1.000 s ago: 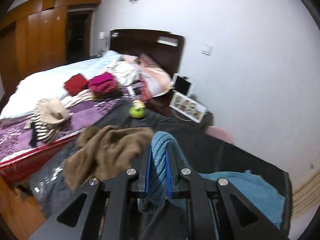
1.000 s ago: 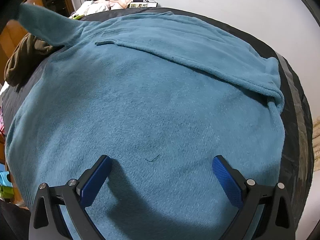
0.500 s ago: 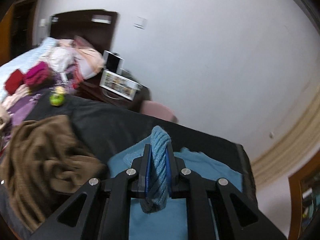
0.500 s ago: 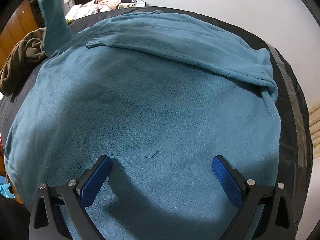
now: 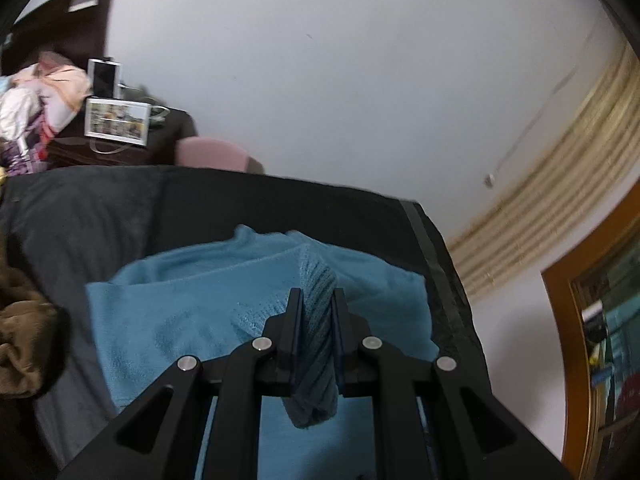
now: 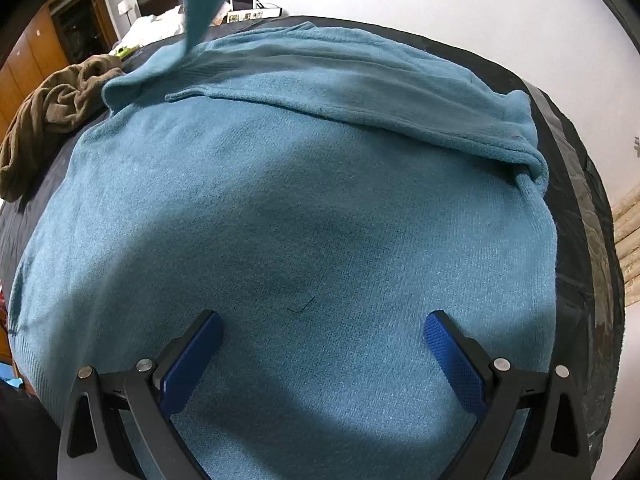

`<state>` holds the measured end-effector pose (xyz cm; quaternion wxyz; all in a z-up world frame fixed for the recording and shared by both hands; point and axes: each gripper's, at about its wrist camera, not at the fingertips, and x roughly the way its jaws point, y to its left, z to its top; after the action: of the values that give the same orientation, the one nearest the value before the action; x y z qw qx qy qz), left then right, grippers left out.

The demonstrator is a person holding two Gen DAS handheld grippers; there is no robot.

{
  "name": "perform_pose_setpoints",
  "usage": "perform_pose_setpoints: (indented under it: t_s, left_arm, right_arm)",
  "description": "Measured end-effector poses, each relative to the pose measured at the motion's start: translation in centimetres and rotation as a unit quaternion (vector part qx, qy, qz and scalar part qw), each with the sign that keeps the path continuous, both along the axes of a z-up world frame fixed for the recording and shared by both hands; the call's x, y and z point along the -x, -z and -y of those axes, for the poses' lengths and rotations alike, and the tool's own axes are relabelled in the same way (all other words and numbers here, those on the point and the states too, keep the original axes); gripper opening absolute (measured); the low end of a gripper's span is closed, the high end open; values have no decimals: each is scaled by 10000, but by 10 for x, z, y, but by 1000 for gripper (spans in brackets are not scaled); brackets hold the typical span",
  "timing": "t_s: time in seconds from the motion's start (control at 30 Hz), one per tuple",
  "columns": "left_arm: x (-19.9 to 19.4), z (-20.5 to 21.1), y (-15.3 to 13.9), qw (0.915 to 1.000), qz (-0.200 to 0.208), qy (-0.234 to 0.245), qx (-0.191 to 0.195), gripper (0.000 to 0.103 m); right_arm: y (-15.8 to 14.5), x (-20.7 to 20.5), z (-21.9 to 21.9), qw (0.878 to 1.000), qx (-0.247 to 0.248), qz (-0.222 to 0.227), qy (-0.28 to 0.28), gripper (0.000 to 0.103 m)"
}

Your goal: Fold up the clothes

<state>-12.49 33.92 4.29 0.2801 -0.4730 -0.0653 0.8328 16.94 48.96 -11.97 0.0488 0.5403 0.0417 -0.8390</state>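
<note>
The left gripper (image 5: 316, 320) is clamped on the sweater's ribbed cuff (image 5: 316, 344), carrying the sleeve across the sweater (image 6: 300, 200) spread on the dark table (image 5: 200, 200): a sleeve fold, I judge. Next, lay the cuff flat and let go. The right gripper (image 6: 324, 344) rests wide apart on the near body. A brown garment (image 6: 52, 108) lies far left, clear of the fold.

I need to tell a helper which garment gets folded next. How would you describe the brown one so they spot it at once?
On the dark table cover, look past the flat blue sweater to its far left corner. The brown garment lies there in a crumpled heap, the only brown, unspread piece.
</note>
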Motion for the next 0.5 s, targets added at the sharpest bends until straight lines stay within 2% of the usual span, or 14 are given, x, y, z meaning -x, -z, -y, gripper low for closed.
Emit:
perform_pose_setpoints:
  t_s: [0.27,0.5]
  left_arm:
    - [4,-60,57,9970,502,487,328,15]
    - [5,-78,79,9940,667,719,481,15]
  right_arm:
    - [-1,3,-2,10000,3,-10,-5,102]
    - [-3,6,-3,10000,3,-3,-6,102]
